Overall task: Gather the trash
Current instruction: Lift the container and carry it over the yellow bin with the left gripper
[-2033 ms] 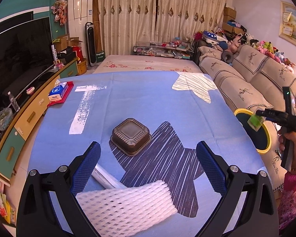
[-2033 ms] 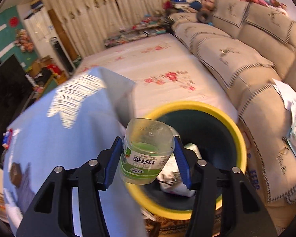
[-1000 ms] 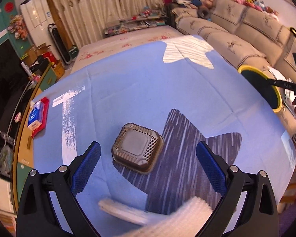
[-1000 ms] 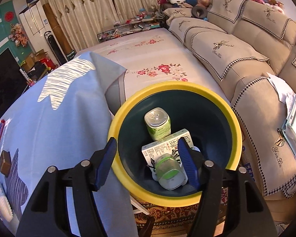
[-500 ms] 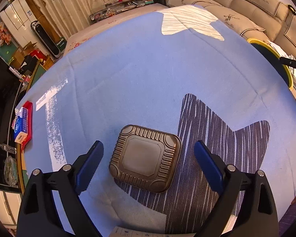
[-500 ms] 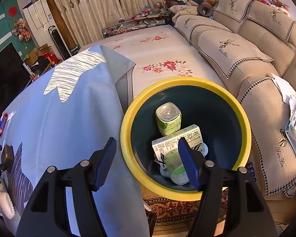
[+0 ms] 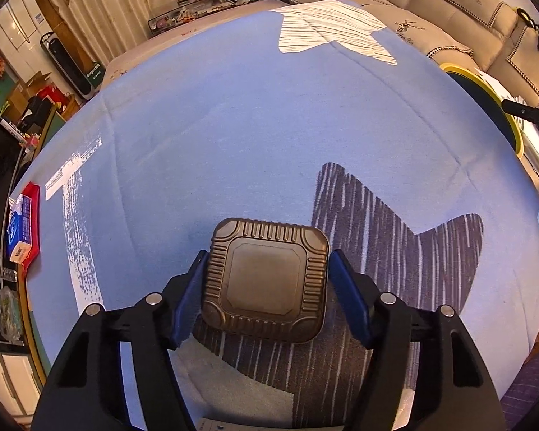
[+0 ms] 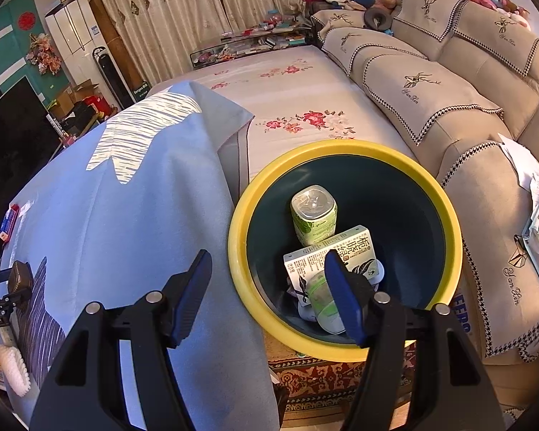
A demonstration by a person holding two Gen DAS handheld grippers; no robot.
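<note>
A brown ribbed square plastic box [image 7: 266, 280] lies upside down on the blue cloth [image 7: 269, 125]. My left gripper [image 7: 266, 276] points steeply down over it, and its closing jaws have both blue pads against the box's left and right sides. In the right wrist view, my right gripper [image 8: 266, 276] hangs open and empty over the near rim of the yellow-rimmed dark bin [image 8: 345, 151]. Inside the bin lie a green-labelled bottle [image 8: 312, 215], a white carton [image 8: 341, 251] and another small bottle [image 8: 319, 298].
The bin [image 7: 485, 86] stands past the cloth's right edge beside a beige sofa [image 8: 449, 89]. A white foam net [image 8: 14, 366] lies at the cloth's near left corner. A red tray with a tissue pack [image 7: 23, 230] sits on the far left edge.
My left gripper came down over the brown box and its jaws narrowed from wide apart to touching its sides. The right gripper dropped the green bottle into the bin, then stayed still.
</note>
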